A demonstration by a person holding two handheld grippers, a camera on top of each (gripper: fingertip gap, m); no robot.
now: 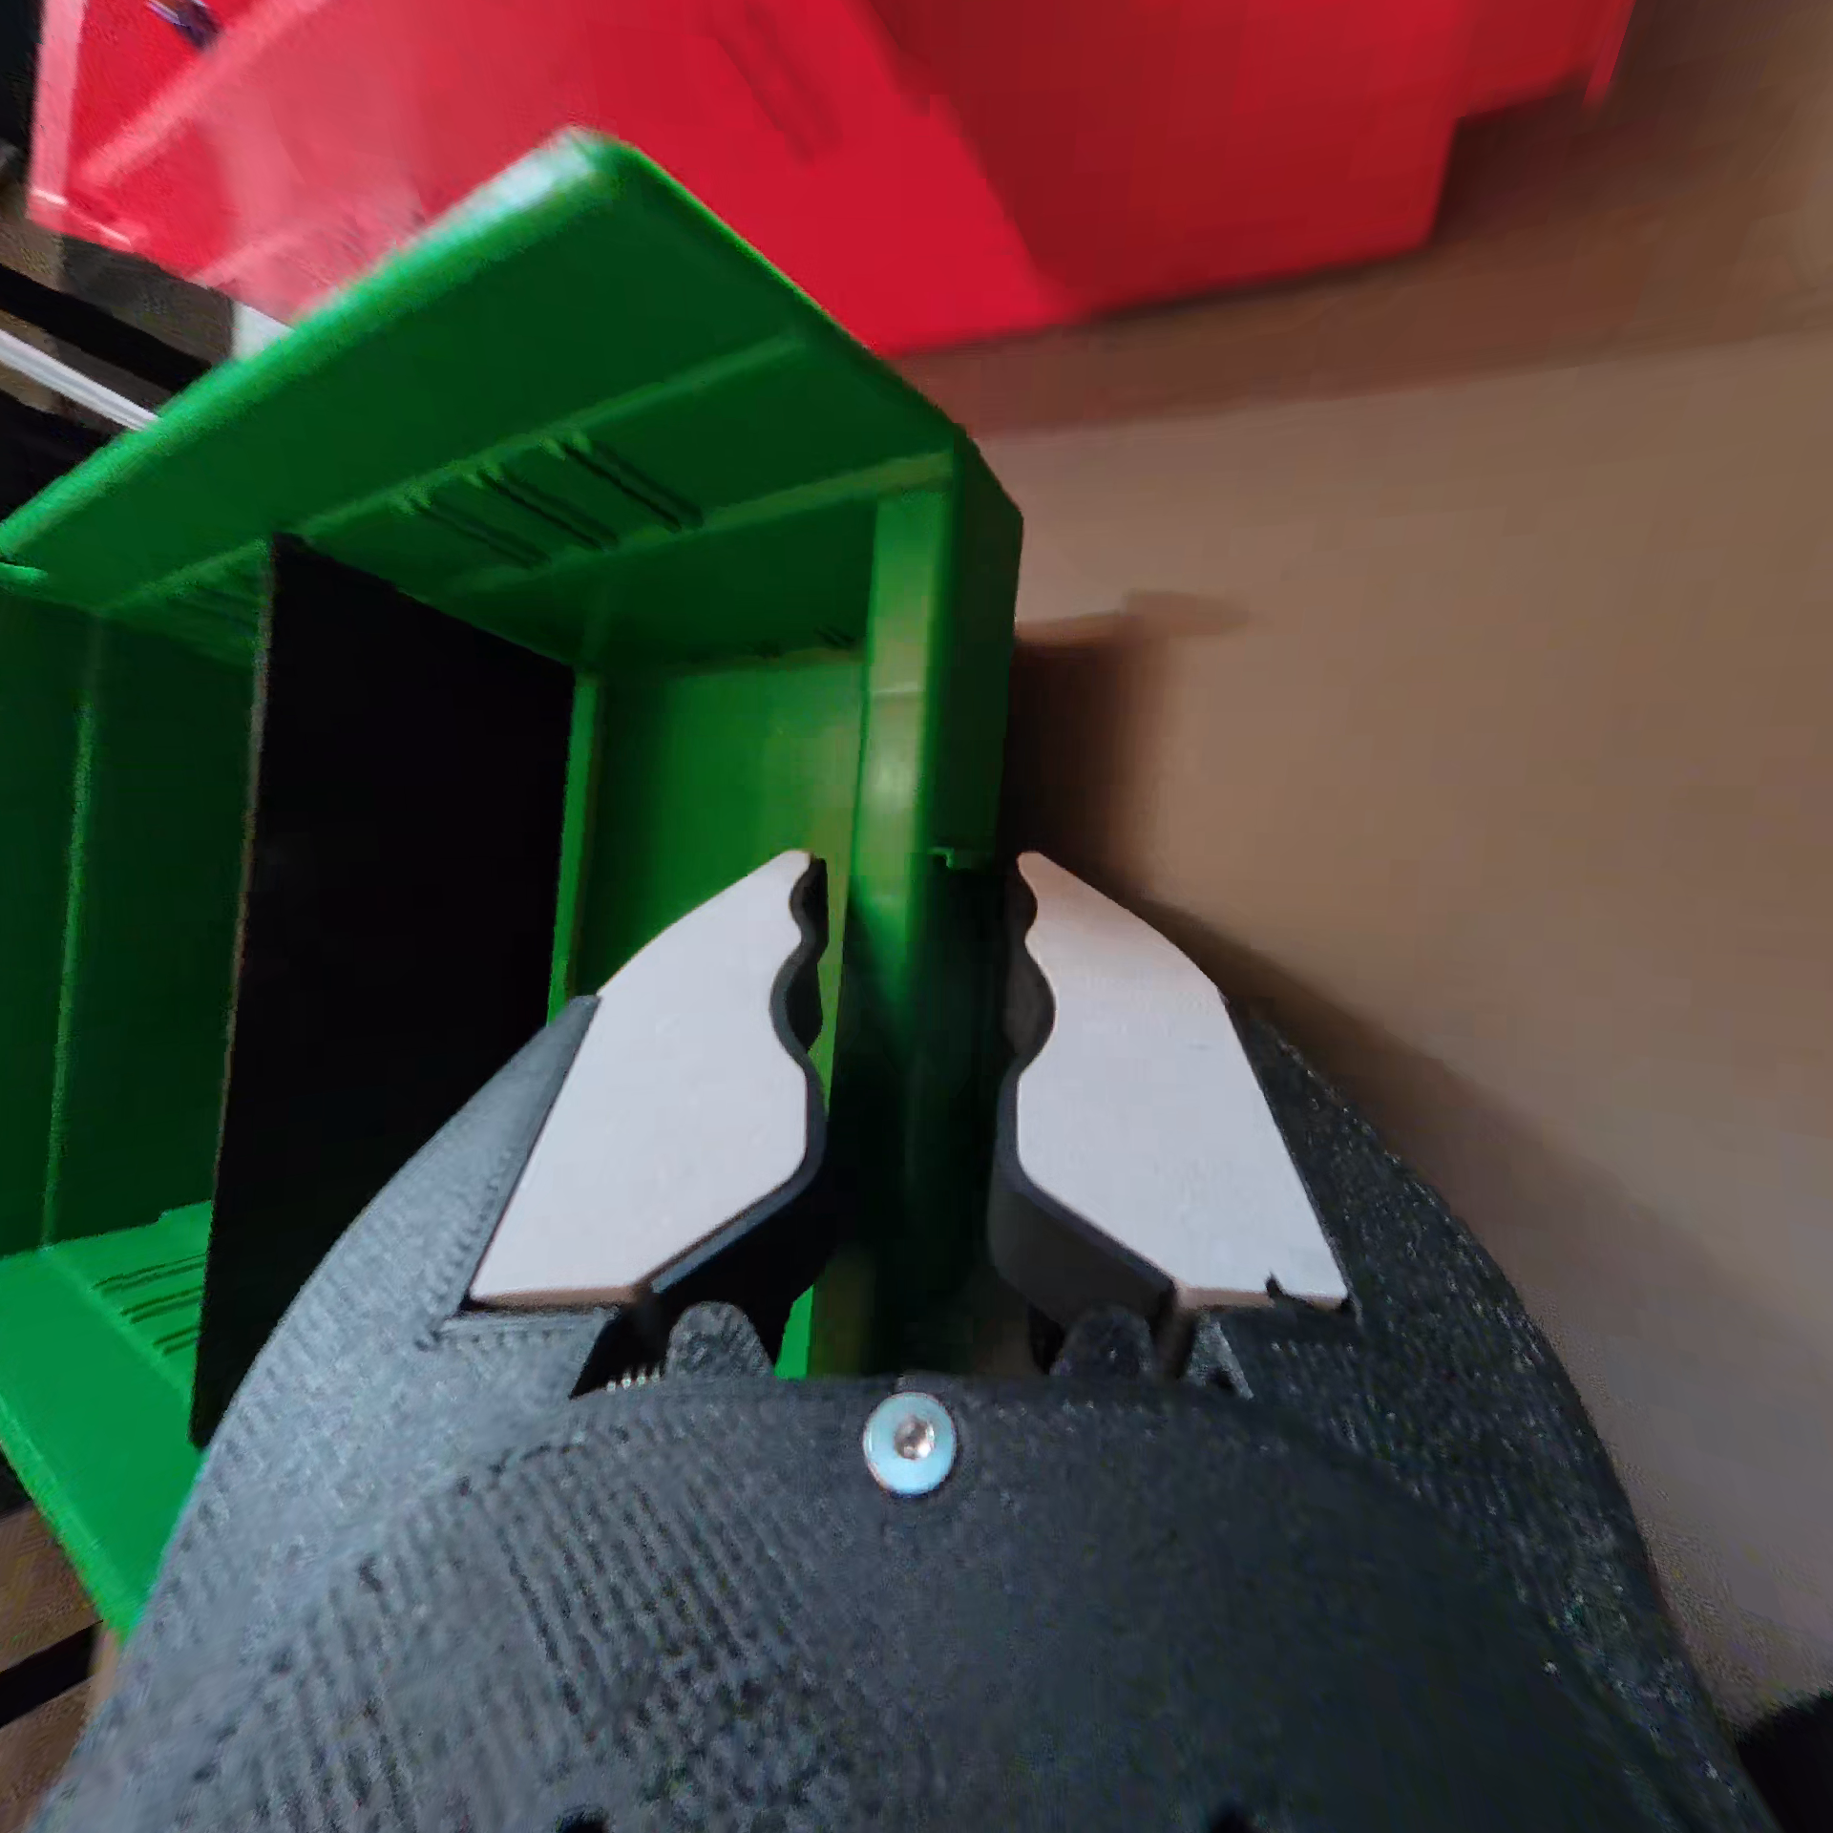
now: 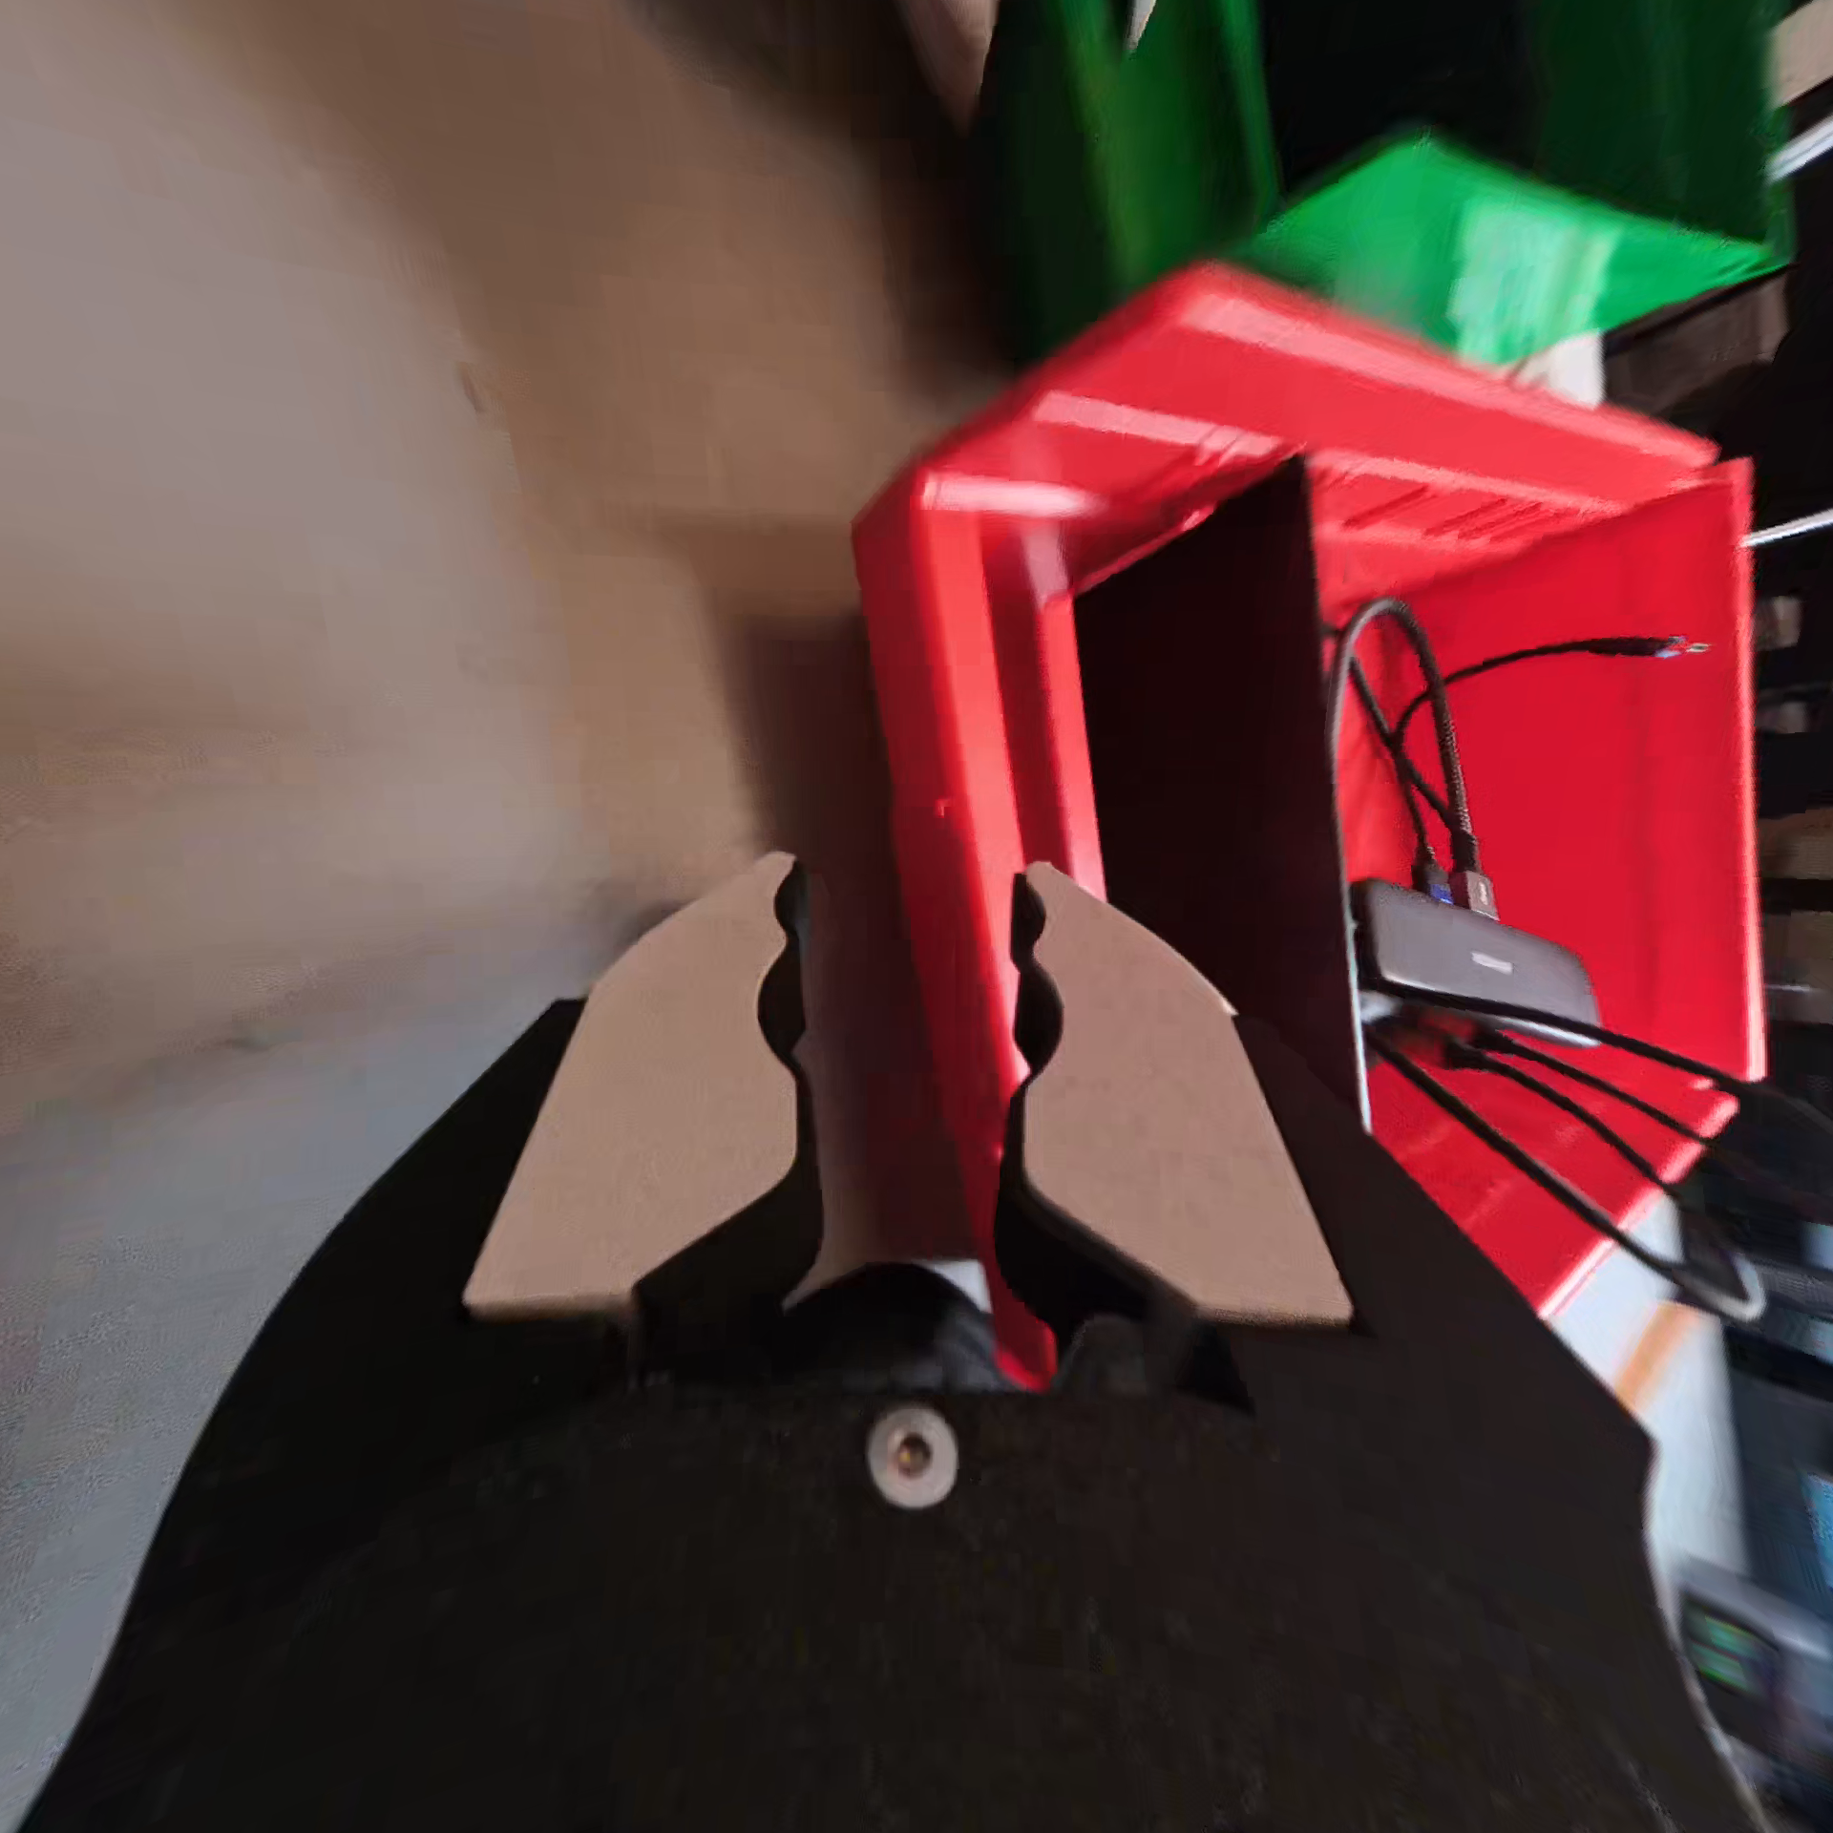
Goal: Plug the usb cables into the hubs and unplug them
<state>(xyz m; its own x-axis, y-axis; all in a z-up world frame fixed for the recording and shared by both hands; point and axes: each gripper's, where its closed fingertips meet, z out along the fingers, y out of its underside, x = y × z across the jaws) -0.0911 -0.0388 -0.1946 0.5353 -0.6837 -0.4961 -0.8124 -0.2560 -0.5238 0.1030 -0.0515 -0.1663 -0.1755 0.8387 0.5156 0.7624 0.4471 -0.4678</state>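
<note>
The left claw (image 1: pixel 917 868) grips the wall of the green bin (image 1: pixel 615 417), and the right claw (image 2: pixel 908 873) grips the wall of the red bin (image 2: pixel 1587 794). In the red bin (right of its black divider (image 2: pixel 1210 754)) lies the dark USB hub (image 2: pixel 1468 952) with black cables (image 2: pixel 1428 754) plugged in.

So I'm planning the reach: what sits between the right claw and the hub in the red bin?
In the right wrist view, the red bin's near wall and a black divider panel separate the right claw from the hub.
</note>
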